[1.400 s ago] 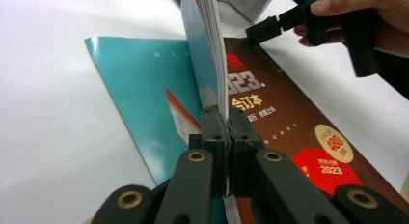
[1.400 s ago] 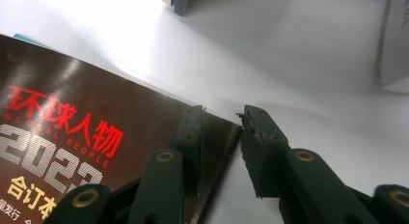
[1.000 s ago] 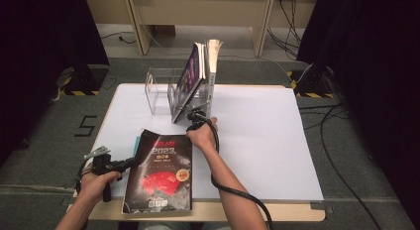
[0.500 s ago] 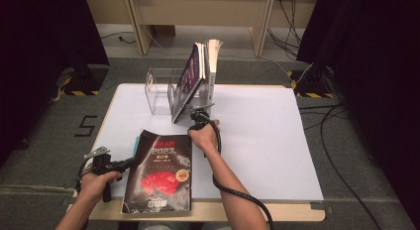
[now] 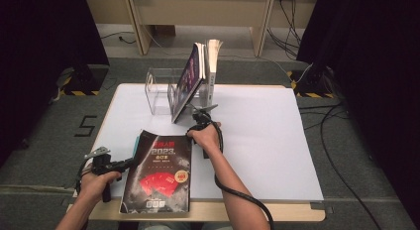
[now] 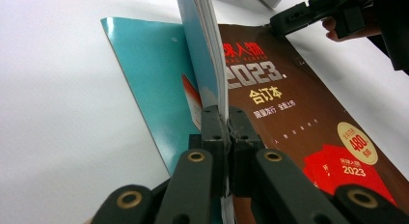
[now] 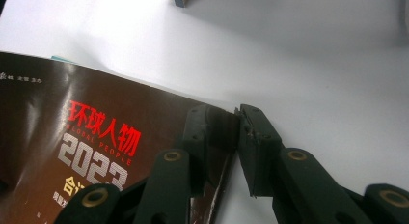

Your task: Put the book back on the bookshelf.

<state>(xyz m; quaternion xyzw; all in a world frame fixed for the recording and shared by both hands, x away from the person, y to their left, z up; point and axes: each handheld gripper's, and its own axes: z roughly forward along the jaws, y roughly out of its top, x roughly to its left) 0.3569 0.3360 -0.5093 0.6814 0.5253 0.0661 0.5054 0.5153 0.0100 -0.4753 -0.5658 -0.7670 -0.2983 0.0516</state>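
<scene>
Overhead, white table (image 5: 257, 136), grey carpet (image 5: 44, 141).

A white table (image 5: 257, 136) with a pale wooden edge carries everything here. At about seven o'clock on its top lies a dark brown magazine (image 5: 159, 173), flat and reaching the near edge (red and white lettering on the cover). A teal booklet (image 6: 144, 74) lies beneath it, peeking out along its left side. Toward eleven o'clock stands a clear acrylic rack (image 5: 161, 93) near the far edge, with upright books (image 5: 200, 74) leaning in it at twelve o'clock.
</scene>
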